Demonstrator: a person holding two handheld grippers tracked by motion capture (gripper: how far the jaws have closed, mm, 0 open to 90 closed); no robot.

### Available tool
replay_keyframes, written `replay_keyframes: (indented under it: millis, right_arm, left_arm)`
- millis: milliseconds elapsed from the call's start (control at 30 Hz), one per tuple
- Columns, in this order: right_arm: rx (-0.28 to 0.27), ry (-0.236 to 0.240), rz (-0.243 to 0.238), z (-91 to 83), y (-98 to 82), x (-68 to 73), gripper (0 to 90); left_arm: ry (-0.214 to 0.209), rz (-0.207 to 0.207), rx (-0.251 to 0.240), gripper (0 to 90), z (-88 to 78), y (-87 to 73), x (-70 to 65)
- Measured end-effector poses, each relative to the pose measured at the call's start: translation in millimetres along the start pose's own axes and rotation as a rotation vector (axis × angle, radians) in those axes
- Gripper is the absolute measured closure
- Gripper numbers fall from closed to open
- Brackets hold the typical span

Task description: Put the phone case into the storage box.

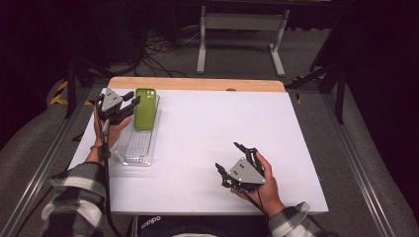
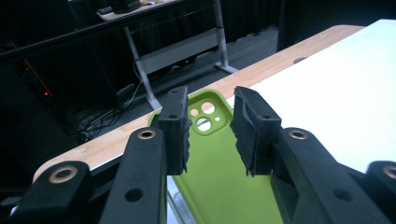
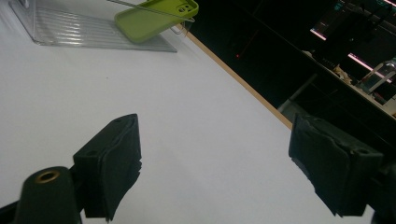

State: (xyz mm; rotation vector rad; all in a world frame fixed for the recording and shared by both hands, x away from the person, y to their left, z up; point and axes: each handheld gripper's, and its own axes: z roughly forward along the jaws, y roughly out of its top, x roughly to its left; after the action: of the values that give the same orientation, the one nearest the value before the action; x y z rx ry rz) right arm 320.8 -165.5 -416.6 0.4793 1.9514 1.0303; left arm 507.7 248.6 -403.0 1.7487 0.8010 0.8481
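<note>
Lime-green and soft-looking, the silicone phone case [image 1: 145, 108] lies with its hollow inner side up, its camera cut-outs at the far end, resting across the far end of a clear ribbed plastic tray [image 1: 134, 148] near the far left corner of the white table [image 1: 212, 138]. In the right gripper view the case [image 3: 154, 18] sits tilted, propped on the tray's rim [image 3: 93, 35] rather than flat on its floor. The left gripper [image 1: 129, 105], held in the person's left hand [image 1: 112, 131], is just at the case's left edge, its jaws pointing toward it. In the left gripper view the jaws stand a little apart above the green case [image 2: 219, 172], one black pad on each side of the camera cut-outs, and neither pad presses on it; nothing is pinched between them. The right gripper [image 1: 231, 159] rests well apart from the case, near the front right part of the table, in the person's right hand [image 1: 264, 185]. Its jaws are spread wide over bare white table, as the right gripper view shows, with nothing between them. Plaid sleeves [image 1: 74, 197] come in from the near edge, and a strip of pale wood [image 1: 197, 84] runs along the table's far side.
</note>
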Motion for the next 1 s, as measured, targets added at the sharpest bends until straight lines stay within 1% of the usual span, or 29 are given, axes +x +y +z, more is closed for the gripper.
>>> replay_keyframes:
  millis: [167,200,233,267,333,400,467,500,567,633,700,767,867,1000]
  right_arm:
    - [-0.004,-0.004,-0.001,-0.8,0.4,-0.3,17.4]
    - [-0.005,-0.004,0.000,-0.9,0.4,-0.4,17.4]
    - [-0.005,-0.004,0.000,-0.9,0.4,-0.5,17.4]
    - [-0.005,-0.004,0.000,-0.9,0.5,-0.4,17.4]
    - [-0.006,-0.003,0.000,-1.1,0.5,-0.4,17.4]
    - [-0.005,-0.003,0.000,-0.9,0.4,-0.5,17.4]
    - [-0.004,-0.002,0.003,-0.7,0.3,-0.5,17.4]
    - [-0.005,-0.002,0.001,-0.8,0.4,-0.4,17.4]
    - [-0.006,-0.001,-0.002,-1.2,0.6,-0.1,17.4]
    - [-0.006,0.000,-0.002,-1.4,0.6,0.0,17.4]
    - [-0.006,-0.002,-0.001,-1.3,0.5,-0.3,17.4]
    - [-0.006,-0.001,0.000,-1.5,0.4,-0.3,17.4]
    - [-0.005,0.001,-0.002,-1.6,0.5,-0.1,17.4]
    - [-0.006,0.001,-0.005,-1.7,0.6,0.2,17.4]
  left_arm:
    - [-0.007,0.007,-0.009,59.6,-3.4,1.3,-3.6]
    - [-0.006,0.011,-0.009,58.6,-4.1,1.7,-4.3]
    - [-0.002,0.005,-0.014,57.3,-4.5,1.6,-5.4]
    - [0.001,0.010,-0.015,54.2,-5.4,2.1,-6.2]
    - [0.006,0.016,-0.021,52.0,-6.4,2.6,-7.0]
    - [0.005,0.010,-0.023,49.8,-6.7,2.9,-7.7]
    - [-0.006,-0.004,-0.029,49.4,-6.9,2.6,-8.5]
    - [-0.009,-0.004,-0.029,48.9,-7.0,2.5,-8.4]
    - [-0.006,-0.003,-0.027,44.7,-7.2,2.3,-8.9]
    - [-0.007,0.000,-0.031,43.3,-7.8,1.8,-9.4]
    - [0.003,0.002,-0.032,41.4,-8.0,1.2,-10.3]
    - [-0.003,-0.009,-0.031,40.3,-7.5,0.5,-10.9]
    - [0.001,-0.006,-0.025,38.1,-6.8,0.4,-12.1]
    - [0.007,-0.015,-0.036,33.7,-8.3,1.1,-11.8]
